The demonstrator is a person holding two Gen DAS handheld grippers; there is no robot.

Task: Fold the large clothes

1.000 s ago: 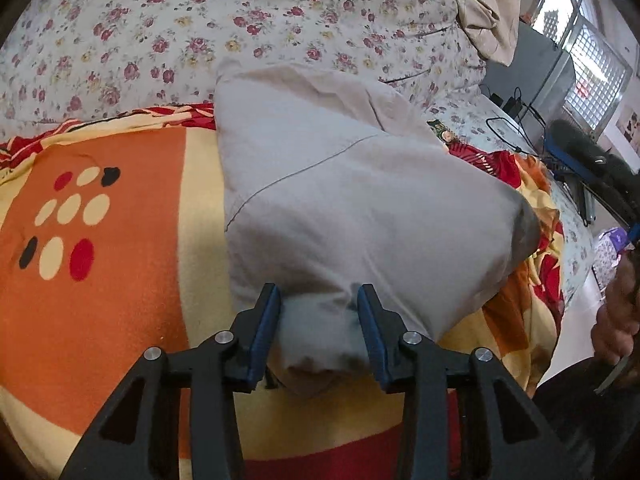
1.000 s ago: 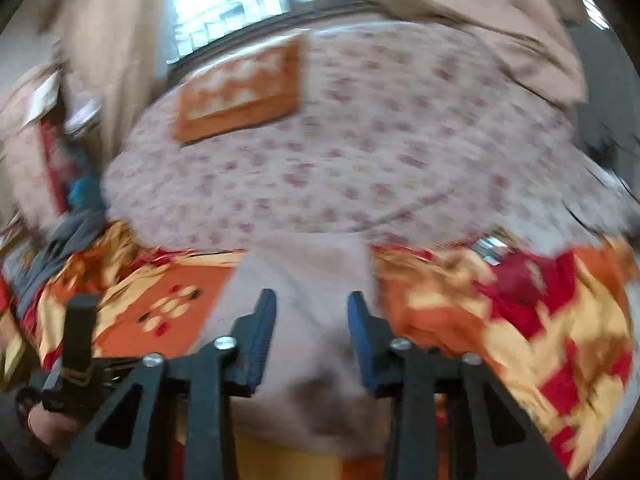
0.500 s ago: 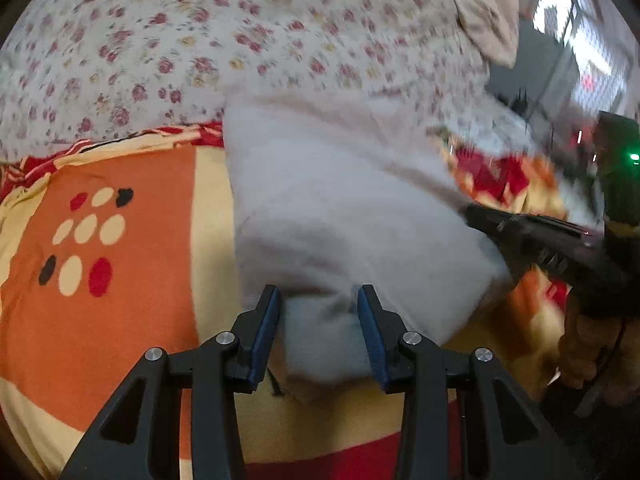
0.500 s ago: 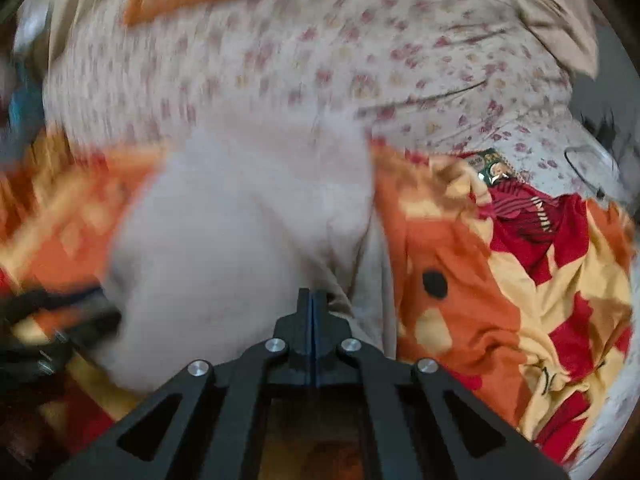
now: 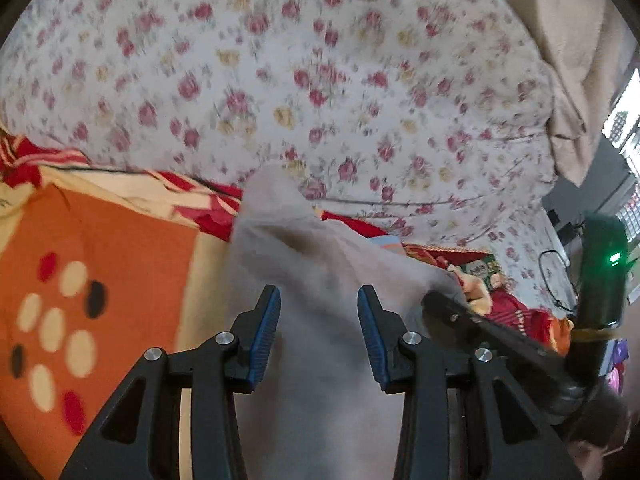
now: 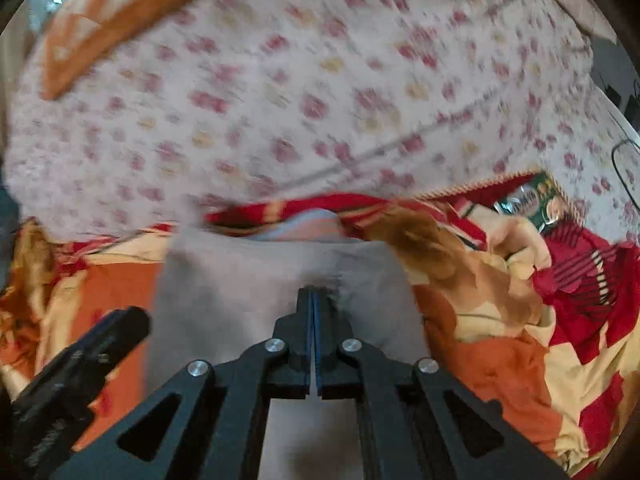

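Observation:
A grey garment point(image 5: 320, 264) lies on an orange, red and yellow blanket point(image 5: 120, 264). In the left wrist view my left gripper point(image 5: 319, 308) has a thick bunch of that grey cloth between its blue pads, jaws partly apart around it. My right gripper point(image 6: 312, 292) is shut, its tips pinching a puckered spot near the garment's point(image 6: 240, 280) far edge. The right gripper point(image 5: 430, 300) shows beside the left one, at the cloth's right edge. The left gripper point(image 6: 132, 320) appears blurred at the lower left of the right wrist view.
Beyond the blanket point(image 6: 500, 320) spreads a floral bedsheet point(image 5: 320, 80) with an orange cushion point(image 6: 120, 12) at the back. A beige cloth point(image 5: 580, 60) hangs at the far right by a window point(image 5: 628, 120). Cables point(image 5: 556, 264) lie on the right.
The right gripper has shut and come down onto the grey garment beside the left one. Both grippers moved toward the floral sheet, and the cloth now bunches up shorter.

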